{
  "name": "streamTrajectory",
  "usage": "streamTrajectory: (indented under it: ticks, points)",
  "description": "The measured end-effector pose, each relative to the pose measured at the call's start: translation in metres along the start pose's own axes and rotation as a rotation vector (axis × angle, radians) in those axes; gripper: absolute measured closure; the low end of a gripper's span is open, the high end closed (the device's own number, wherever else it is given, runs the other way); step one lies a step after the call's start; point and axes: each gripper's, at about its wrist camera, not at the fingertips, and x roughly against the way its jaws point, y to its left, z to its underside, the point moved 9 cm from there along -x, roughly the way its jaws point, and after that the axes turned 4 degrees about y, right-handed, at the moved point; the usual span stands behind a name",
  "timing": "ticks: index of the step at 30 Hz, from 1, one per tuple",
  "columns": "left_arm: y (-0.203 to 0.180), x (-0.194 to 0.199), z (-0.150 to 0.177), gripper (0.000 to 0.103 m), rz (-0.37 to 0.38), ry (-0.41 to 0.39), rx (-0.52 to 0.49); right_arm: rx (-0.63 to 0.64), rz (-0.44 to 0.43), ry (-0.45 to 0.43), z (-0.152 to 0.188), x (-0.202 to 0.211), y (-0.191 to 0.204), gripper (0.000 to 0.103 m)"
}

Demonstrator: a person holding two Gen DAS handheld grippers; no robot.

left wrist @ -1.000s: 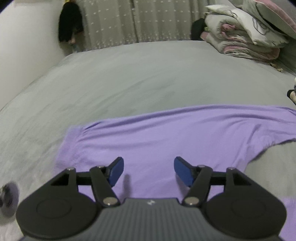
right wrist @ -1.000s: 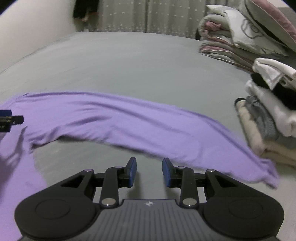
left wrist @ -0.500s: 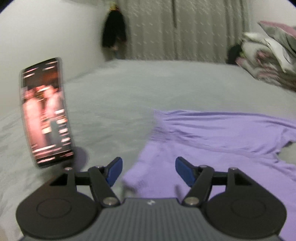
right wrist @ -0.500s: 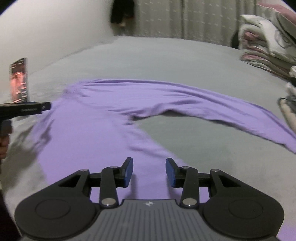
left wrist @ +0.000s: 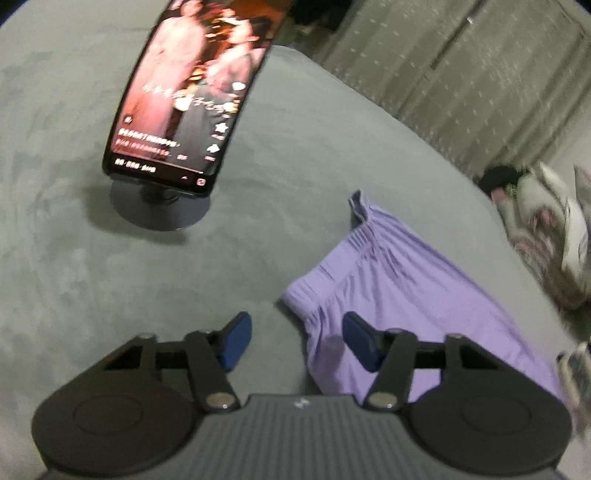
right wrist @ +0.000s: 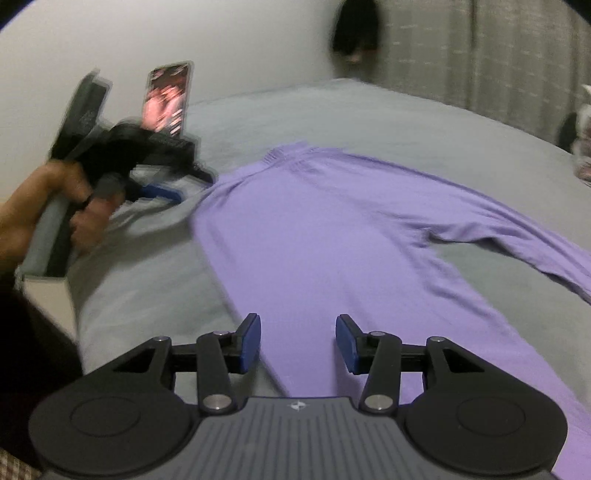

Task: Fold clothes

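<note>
Purple long-sleeved knit top (right wrist: 332, 236) lies flat, unfolded; your left gripper (left wrist: 295, 339) is closing emptily at its nine-o'clock hem corner, right gripper (right wrist: 297, 341) opening, empty.

We see a grey bed sheet (left wrist: 258, 155) covering the whole bed. On it stands a black smartphone with a lit video screen (left wrist: 192, 85), tilted, clipped on a dark round-based stand (left wrist: 159, 210). Behind the bed we note pale grey patterned curtains (left wrist: 461, 74). A dark garment (right wrist: 356, 29) hangs by the white wall (right wrist: 184, 33). At far right, blurred, a pile of folded pink-and-white bedding (left wrist: 546, 236).
</note>
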Motion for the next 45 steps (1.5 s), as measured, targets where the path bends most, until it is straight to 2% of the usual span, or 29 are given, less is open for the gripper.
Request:
streamTrajectory:
  ticks: [1, 4, 5, 6, 7, 8, 12, 18, 26, 31, 33, 34, 35, 36, 38, 42, 45]
  points:
    - [0.0, -0.003, 0.0, 0.058, 0.006, -0.005, 0.015, 0.031, 0.001, 0.005, 0.002, -0.005, 0.005, 0.058]
    - [-0.003, -0.015, 0.001, 0.076, -0.007, -0.028, 0.009, 0.109, 0.031, -0.016, 0.005, -0.015, 0.014, 0.059]
    - [-0.004, -0.016, 0.002, 0.086, -0.026, -0.042, -0.008, 0.126, 0.042, -0.027, 0.005, -0.016, 0.016, 0.066]
    - [-0.005, -0.018, 0.002, 0.09, -0.045, -0.055, -0.025, 0.125, 0.049, -0.028, 0.004, -0.017, 0.015, 0.074]
    - [-0.007, -0.02, 0.002, 0.092, -0.063, -0.069, -0.042, 0.123, 0.058, -0.029, 0.003, -0.018, 0.015, 0.092]
    - [-0.008, -0.021, 0.002, 0.094, -0.082, -0.083, -0.058, 0.12, 0.079, -0.025, 0.002, -0.019, 0.013, 0.098]
    - [-0.01, -0.002, -0.003, 0.095, -0.138, -0.153, -0.088, 0.112, 0.062, -0.021, -0.001, -0.012, 0.014, 0.098]
    - [-0.004, 0.025, -0.004, 0.095, -0.172, -0.19, -0.102, 0.148, 0.008, -0.042, -0.004, 0.003, 0.032, 0.098]
    - [0.016, 0.046, 0.006, 0.095, -0.224, -0.171, -0.091, 0.161, -0.049, -0.025, -0.004, 0.003, 0.041, 0.098]
    - [0.026, 0.032, 0.016, 0.092, -0.249, -0.107, -0.139, 0.184, -0.029, 0.013, 0.006, -0.011, 0.042, 0.096]
    - [0.02, 0.034, 0.017, 0.084, -0.255, -0.107, -0.177, 0.188, -0.015, 0.008, 0.004, -0.011, 0.041, 0.093]
    - [0.018, 0.037, 0.017, 0.079, -0.249, -0.105, -0.181, 0.19, -0.006, 0.005, 0.004, -0.01, 0.04, 0.086]
    - [0.016, 0.04, 0.018, 0.07, -0.244, -0.103, -0.185, 0.182, 0.006, 0.003, 0.004, -0.008, 0.038, 0.078]
    - [0.014, 0.043, 0.018, 0.065, -0.238, -0.101, -0.19, 0.175, 0.017, 0.001, 0.005, -0.006, 0.036, 0.073]
    - [0.009, 0.05, 0.02, 0.063, -0.222, -0.109, -0.223, 0.155, 0.042, 0.001, 0.008, 0.0, 0.031, 0.069]
    - [-0.021, 0.063, 0.037, 0.054, -0.16, -0.113, -0.404, 0.062, 0.113, 0.005, 0.03, 0.023, 0.012, 0.069]
    - [-0.05, 0.067, 0.062, 0.054, -0.102, -0.095, -0.575, -0.031, 0.175, 0.003, 0.052, 0.043, -0.007, 0.069]
